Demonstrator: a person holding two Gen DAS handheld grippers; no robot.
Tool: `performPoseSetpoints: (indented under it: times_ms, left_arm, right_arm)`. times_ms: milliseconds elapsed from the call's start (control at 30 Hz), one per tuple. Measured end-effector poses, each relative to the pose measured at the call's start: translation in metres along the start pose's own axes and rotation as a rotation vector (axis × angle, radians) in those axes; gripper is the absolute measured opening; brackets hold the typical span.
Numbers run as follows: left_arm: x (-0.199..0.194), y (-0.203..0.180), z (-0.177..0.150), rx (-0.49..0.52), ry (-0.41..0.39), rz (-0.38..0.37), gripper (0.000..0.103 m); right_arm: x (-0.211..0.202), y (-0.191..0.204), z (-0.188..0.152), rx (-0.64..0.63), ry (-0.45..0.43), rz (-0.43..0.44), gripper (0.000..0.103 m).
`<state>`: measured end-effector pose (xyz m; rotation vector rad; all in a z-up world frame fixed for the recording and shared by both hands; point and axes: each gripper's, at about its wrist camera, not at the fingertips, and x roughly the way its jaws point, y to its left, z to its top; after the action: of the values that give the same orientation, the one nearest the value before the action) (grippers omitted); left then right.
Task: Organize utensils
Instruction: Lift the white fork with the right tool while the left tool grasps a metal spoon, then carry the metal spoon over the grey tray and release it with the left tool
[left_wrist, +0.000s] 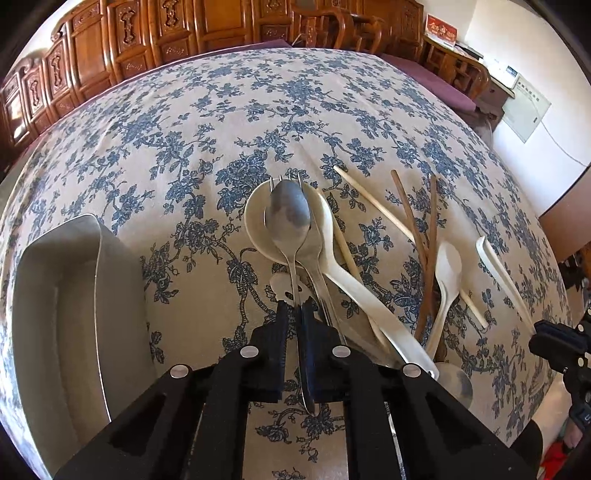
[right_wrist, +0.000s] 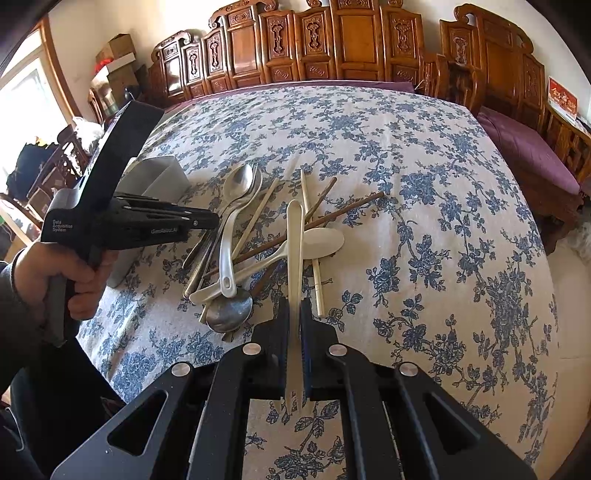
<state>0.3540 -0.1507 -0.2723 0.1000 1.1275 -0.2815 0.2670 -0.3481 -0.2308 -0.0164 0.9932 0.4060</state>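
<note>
Pointing forward: steel spoon (left_wrist: 290, 214) bowl

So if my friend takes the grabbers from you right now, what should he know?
Left gripper: shut on a metal spoon, above the pile.
Right gripper: shut on a white fork.
The rest, spoons and chopsticks, lie jumbled on the flowered tablecloth.
The grey tray sits to the left; no utensils visible inside.
Left: carry both pieces over, then sort the pile.
</note>
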Motion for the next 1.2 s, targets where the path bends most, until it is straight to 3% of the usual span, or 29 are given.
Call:
performPoseSetpoints:
  times_ms: [433, 533, 700, 1200]
  left_arm:
    - [0.008, -0.002, 0.007, 0.001, 0.002, -0.003, 0.011]
    - [0.008, -0.003, 0.006, 0.009, -0.001, -0.008, 0.004]
    - [0.006, -0.003, 0.004, 0.022, -0.012, 0.008, 0.003]
    - [-0.050, 0.004, -0.004, 0.055, -0.120, 0.022, 0.003]
  right_arm:
    - [0.000, 0.000, 0.000, 0.001, 0.001, -0.006, 0.007]
    - [0.000, 0.000, 0.000, -0.002, 0.003, -0.005, 0.007]
    - [0.001, 0.001, 0.000, -0.005, 0.008, -0.007, 0.007]
    - [-0.004, 0.014, 0.005, -0.026, -0.007, 0.008, 0.007]
